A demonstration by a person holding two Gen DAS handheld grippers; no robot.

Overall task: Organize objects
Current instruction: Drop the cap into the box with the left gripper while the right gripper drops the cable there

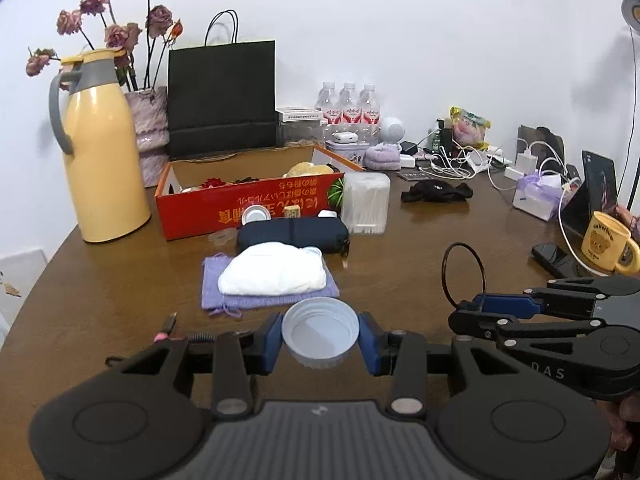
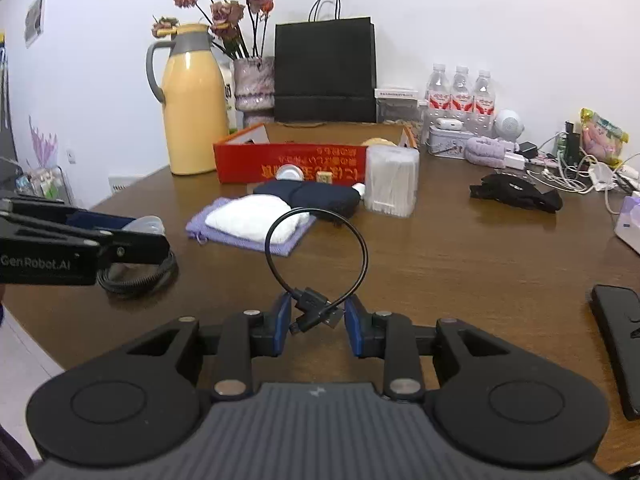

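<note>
Left gripper pinching white lid, right gripper pinching looped cable; carry both level to red box at 11 o'clock.

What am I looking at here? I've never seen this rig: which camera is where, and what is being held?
No robot: a person holds two handheld clamps, each with a fisheye camera looking along its fingers. The left wrist view shows the left gripper shut on a white plastic lid. The right wrist view shows the right gripper shut on a looped black USB cable. Ahead on the brown table sit a red box, a yellow thermos, a white cloth and a dark pouch.
</note>
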